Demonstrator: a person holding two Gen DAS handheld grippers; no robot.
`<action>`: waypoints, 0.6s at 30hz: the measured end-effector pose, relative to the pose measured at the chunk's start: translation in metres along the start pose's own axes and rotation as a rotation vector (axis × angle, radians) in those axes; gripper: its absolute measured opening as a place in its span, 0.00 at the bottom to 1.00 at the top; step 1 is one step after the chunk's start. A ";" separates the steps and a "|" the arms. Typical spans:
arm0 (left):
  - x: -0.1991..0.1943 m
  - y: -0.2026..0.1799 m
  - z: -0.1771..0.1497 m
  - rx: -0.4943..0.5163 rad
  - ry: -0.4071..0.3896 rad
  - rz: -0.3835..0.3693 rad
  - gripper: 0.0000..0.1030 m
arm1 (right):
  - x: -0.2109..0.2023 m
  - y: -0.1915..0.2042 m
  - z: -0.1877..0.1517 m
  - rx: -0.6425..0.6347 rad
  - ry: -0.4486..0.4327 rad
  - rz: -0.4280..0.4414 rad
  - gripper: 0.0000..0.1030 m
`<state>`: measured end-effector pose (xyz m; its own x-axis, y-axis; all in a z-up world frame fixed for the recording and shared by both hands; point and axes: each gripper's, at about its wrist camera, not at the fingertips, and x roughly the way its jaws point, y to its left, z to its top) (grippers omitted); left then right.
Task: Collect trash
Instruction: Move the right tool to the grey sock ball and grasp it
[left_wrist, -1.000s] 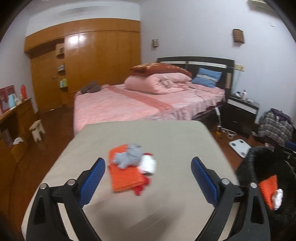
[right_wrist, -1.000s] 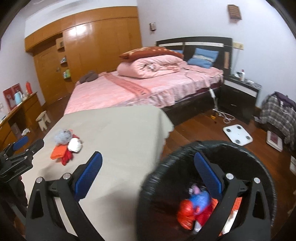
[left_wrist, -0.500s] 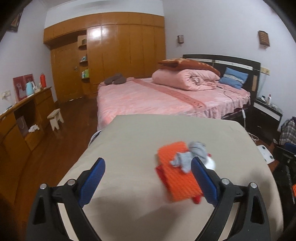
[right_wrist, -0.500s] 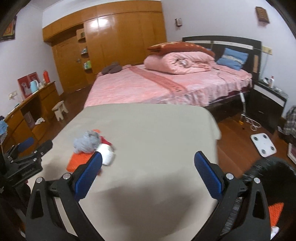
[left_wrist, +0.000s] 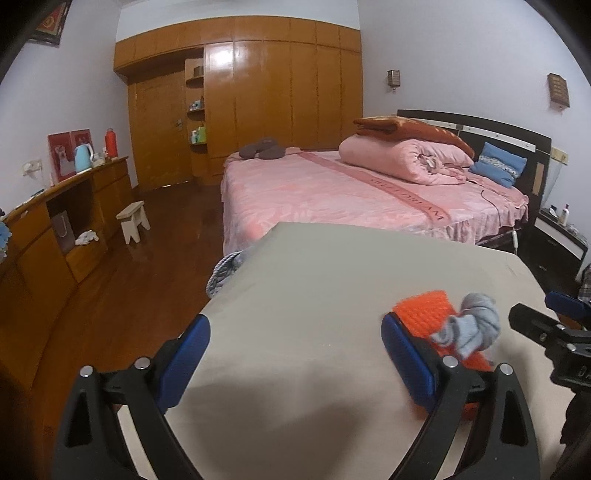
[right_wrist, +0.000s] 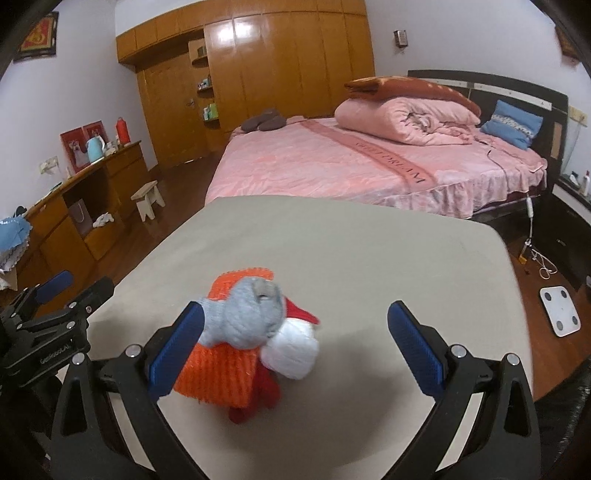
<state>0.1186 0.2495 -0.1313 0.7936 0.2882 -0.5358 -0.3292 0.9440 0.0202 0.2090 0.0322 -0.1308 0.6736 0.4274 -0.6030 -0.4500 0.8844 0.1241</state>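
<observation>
A small pile of trash lies on the beige table (right_wrist: 369, 251): an orange knitted cloth (right_wrist: 218, 373), a grey balled sock (right_wrist: 247, 317), a white ball (right_wrist: 291, 354) and a red piece (right_wrist: 258, 398). My right gripper (right_wrist: 295, 347) is open, low over the table, with the pile between its fingers, nearer the left one. My left gripper (left_wrist: 295, 354) is open and empty; the orange cloth (left_wrist: 424, 314) and grey sock (left_wrist: 472, 328) sit just right of its right finger (left_wrist: 406, 358). The right gripper shows at the right edge of the left wrist view (left_wrist: 554, 332).
A pink bed (right_wrist: 369, 158) stands behind the table. A wooden desk (left_wrist: 66, 221) and small stool (left_wrist: 135, 221) are to the left. A white scale (right_wrist: 559, 310) lies on the wood floor at right. A black bin rim (right_wrist: 576, 398) shows at the far right.
My right gripper has swung from over the black bin to the trash pile on the table. My left gripper has turned left, so the pile now sits off its right finger.
</observation>
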 end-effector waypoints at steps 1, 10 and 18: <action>0.002 0.002 0.000 -0.004 0.003 0.003 0.89 | 0.003 0.003 0.000 -0.003 0.002 0.001 0.94; 0.010 0.010 0.000 -0.027 0.008 0.017 0.89 | 0.032 0.015 0.001 -0.023 0.052 0.028 0.75; 0.010 0.007 0.001 -0.022 0.007 0.013 0.89 | 0.038 0.025 -0.004 -0.038 0.098 0.108 0.42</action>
<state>0.1247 0.2591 -0.1354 0.7856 0.2988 -0.5417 -0.3502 0.9366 0.0088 0.2209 0.0697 -0.1532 0.5602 0.4978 -0.6621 -0.5398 0.8256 0.1641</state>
